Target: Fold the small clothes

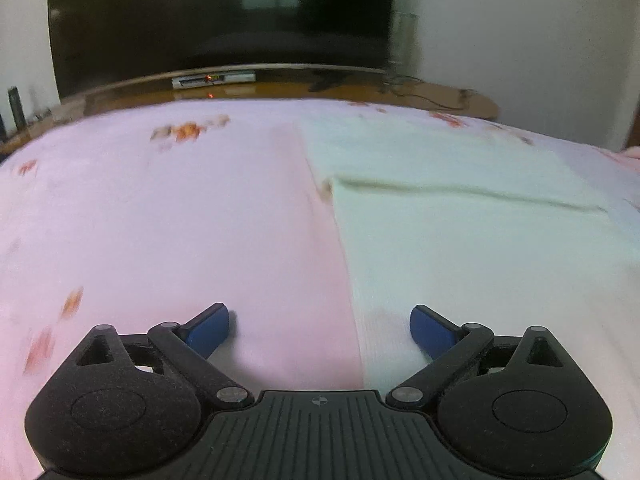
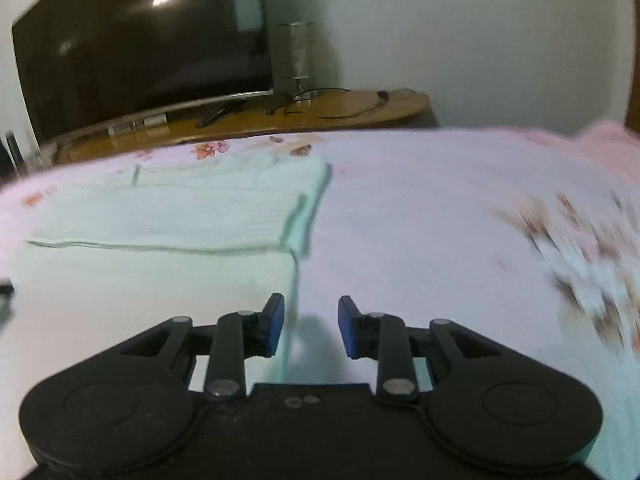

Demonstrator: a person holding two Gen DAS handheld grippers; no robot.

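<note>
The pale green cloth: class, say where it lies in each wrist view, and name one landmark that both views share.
Left wrist view: pale green cloth fills the right half, on the pink sheet.
Right wrist view: pale green cloth fills the left half.
Shared landmark: the dark television behind the bed.

Home bedroom: bed point(image 1: 160, 220), television point(image 1: 220, 20).

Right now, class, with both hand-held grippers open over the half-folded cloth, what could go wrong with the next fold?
1. The left hand-held gripper straddles the edge of the pale mint ribbed cloth; closing might pinch the pink floral bedsheet too.
2. The right hand-held gripper may catch one layer only, skewing the fold.
3. Blur suggests fast motion; the fold might shift.
</note>
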